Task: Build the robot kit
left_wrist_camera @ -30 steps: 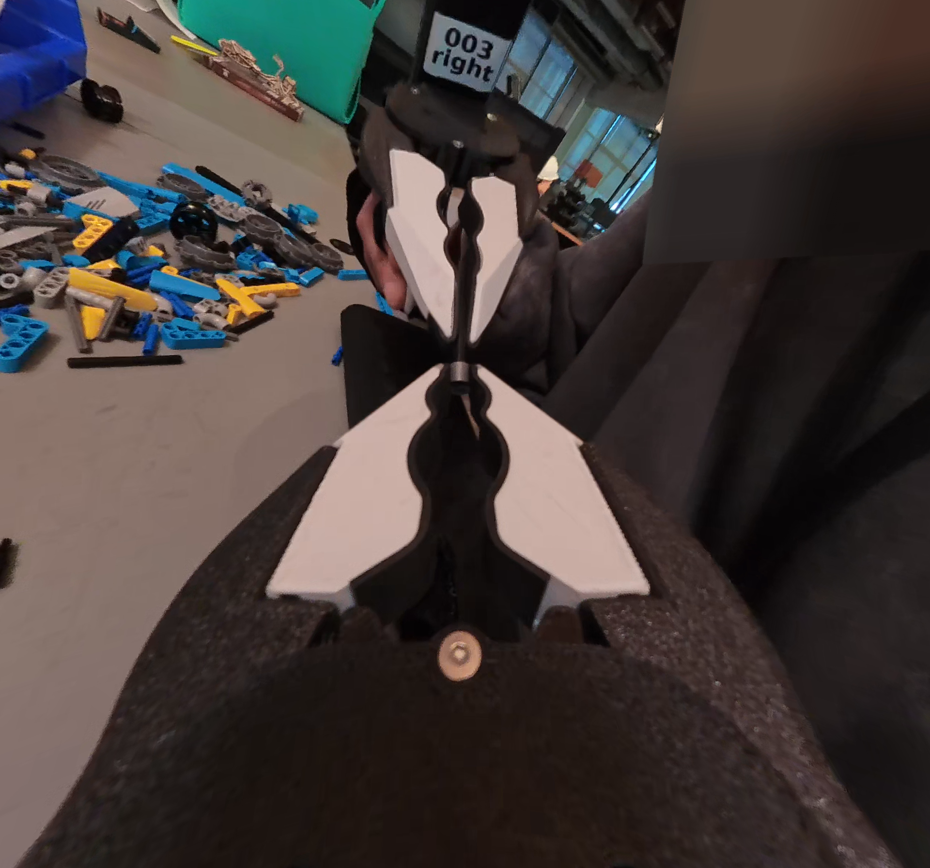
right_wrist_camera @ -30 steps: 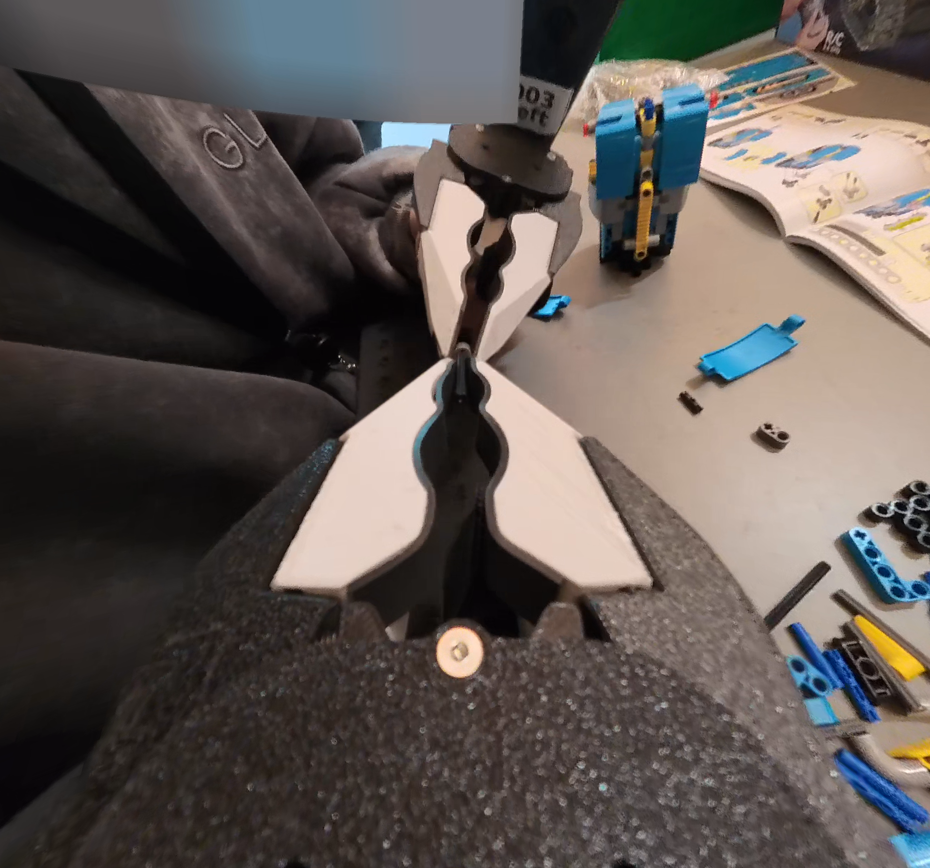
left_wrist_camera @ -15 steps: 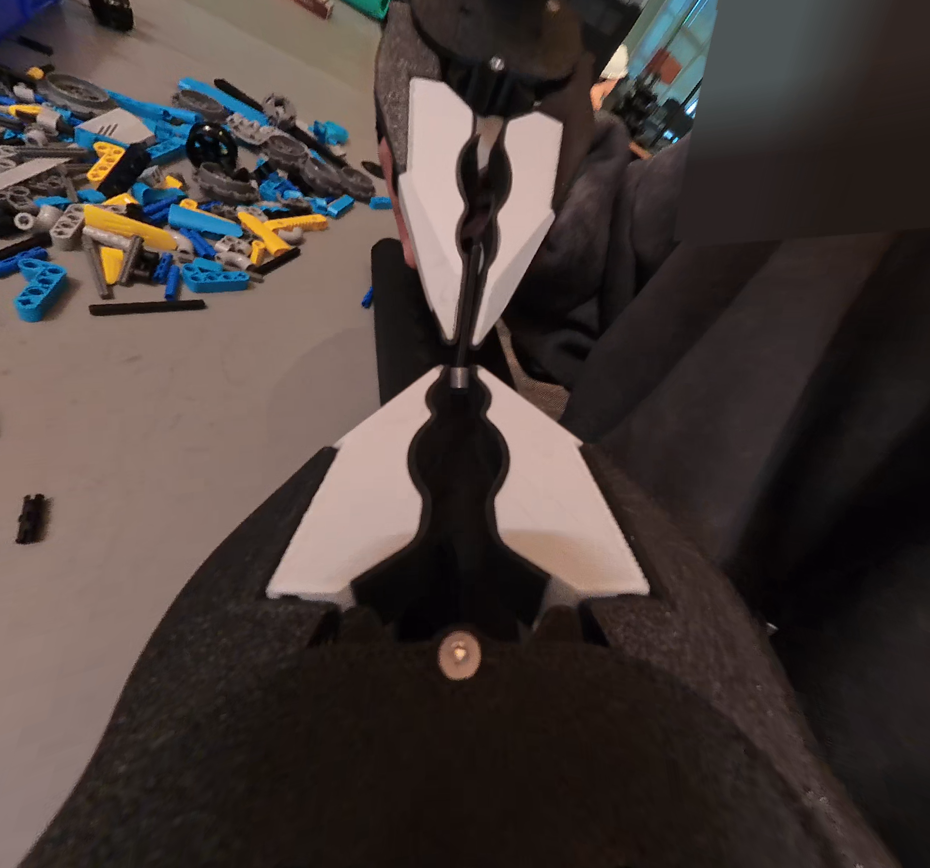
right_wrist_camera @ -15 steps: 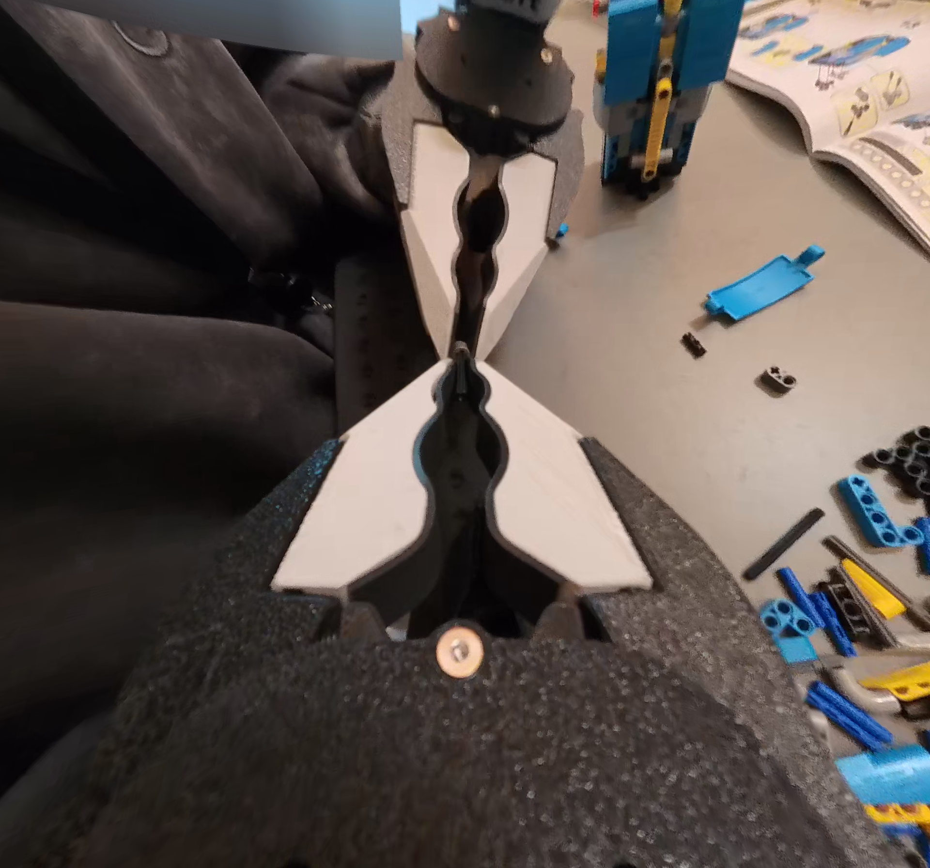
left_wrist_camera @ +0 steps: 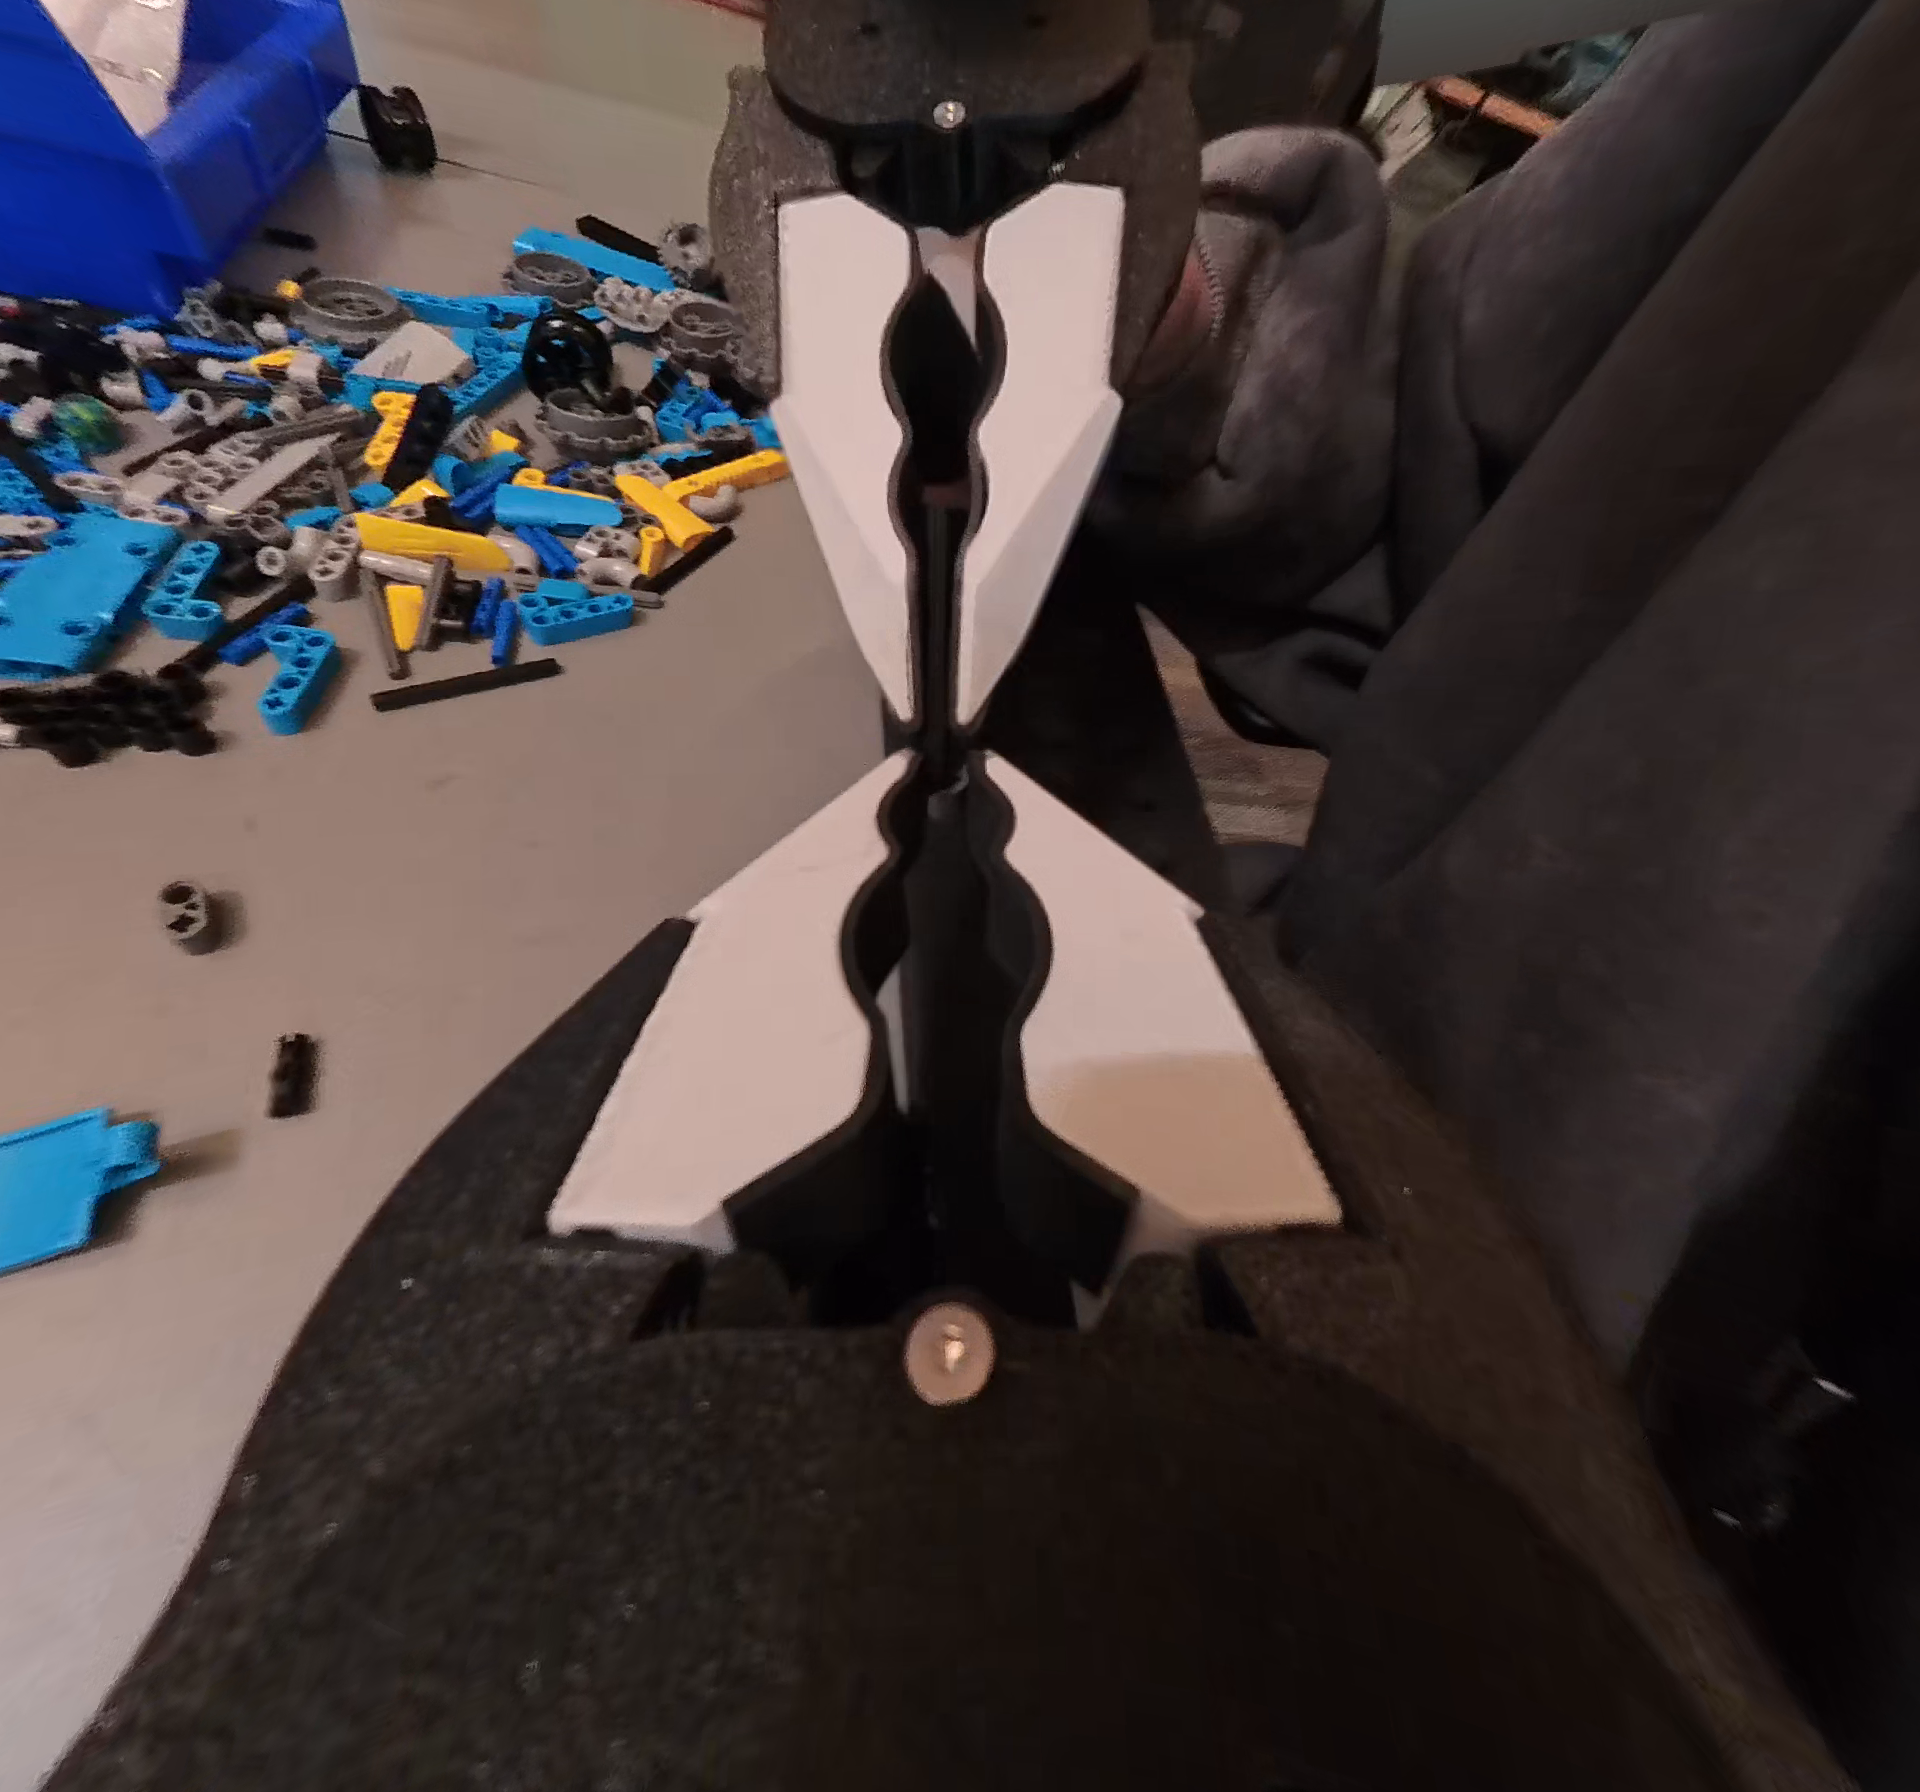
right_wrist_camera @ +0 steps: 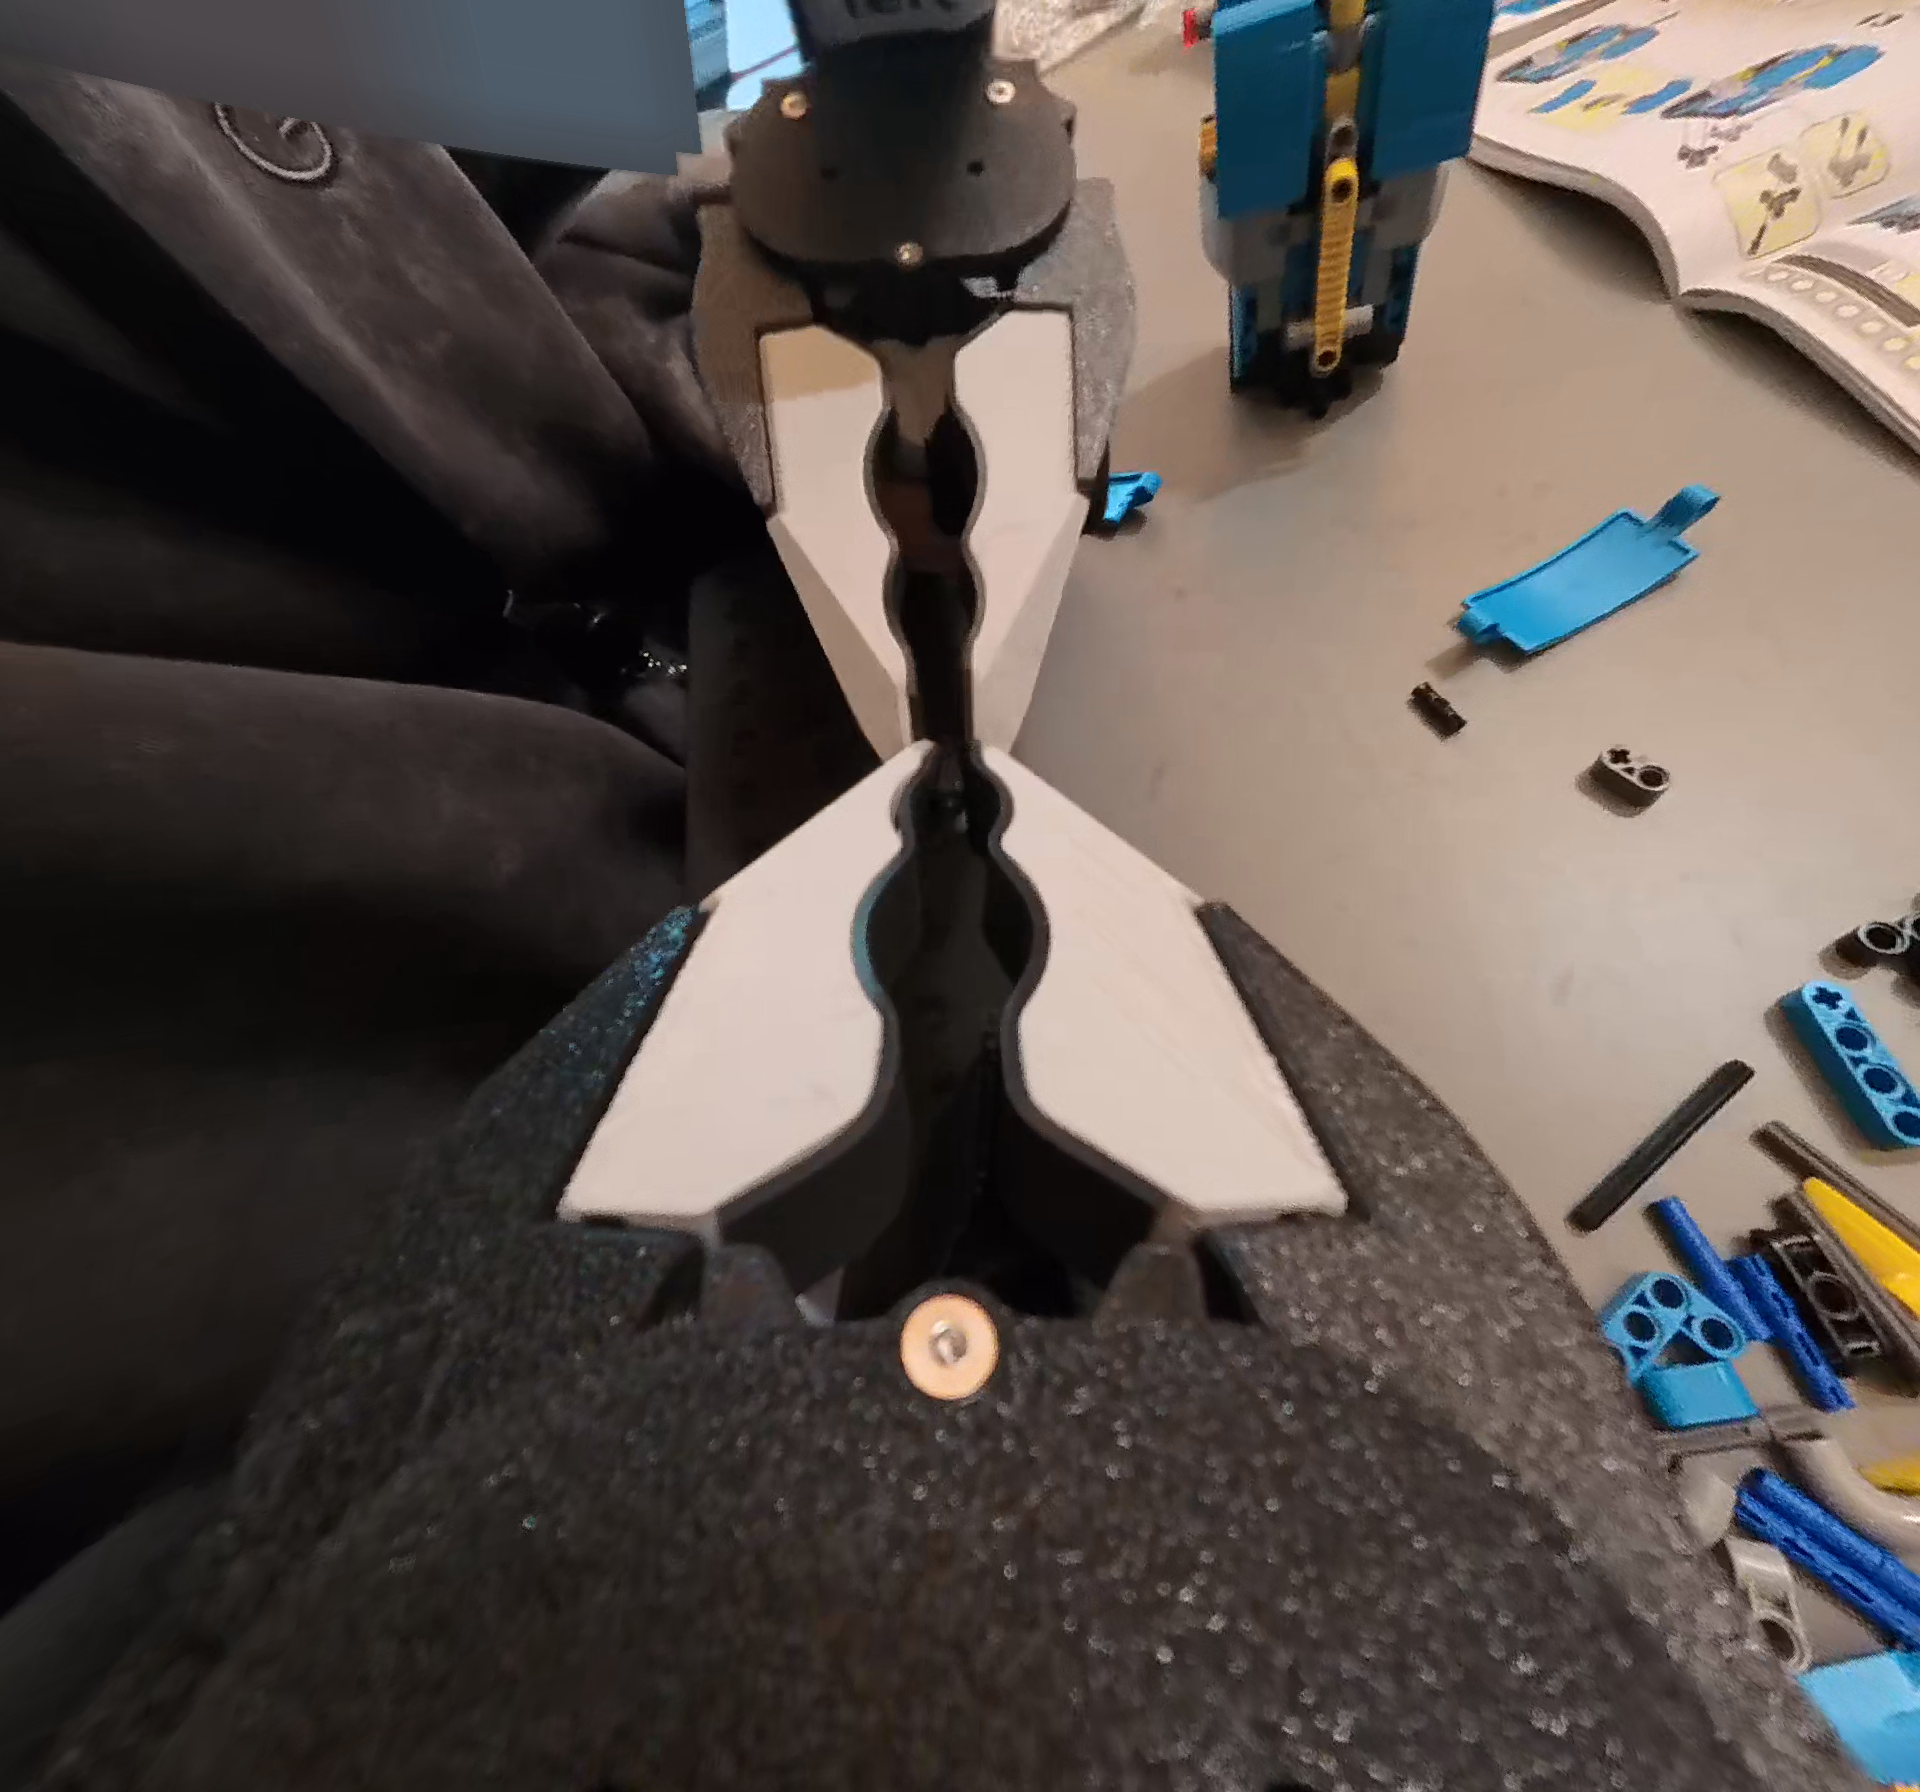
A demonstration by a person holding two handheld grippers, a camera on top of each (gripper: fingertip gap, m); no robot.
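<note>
My left gripper (left_wrist_camera: 948,766) and my right gripper (left_wrist_camera: 940,719) meet tip to tip above the edge of the grey table (left_wrist_camera: 468,911). Both are shut on one thin black axle (left_wrist_camera: 948,620) that runs from one pair of white fingers into the other. A small grey bush (left_wrist_camera: 951,784) sits on the axle at the left gripper's tips. In the right wrist view the right gripper (right_wrist_camera: 951,755) is at the bottom and the left gripper (right_wrist_camera: 954,724) points down at it from above. How far the axle reaches inside each gripper is hidden.
A pile of loose blue, yellow, grey and black bricks (left_wrist_camera: 416,495) lies left, by a blue bin (left_wrist_camera: 135,111). A blue-and-yellow model (right_wrist_camera: 1340,142), an open booklet (right_wrist_camera: 1714,184) and a blue curved panel (right_wrist_camera: 1579,579) are on the table. A person's dark sleeve (right_wrist_camera: 312,599) is close. My left and right fingertips are right by each other. Both grippers' tips are roughly 20 centimetres from the blue curved panel (right_wrist_camera: 1579,579).
Both grippers stayed shut and tip to tip on the axle. Each now looms larger in the other's view, and both views have swung to show more of the table.
</note>
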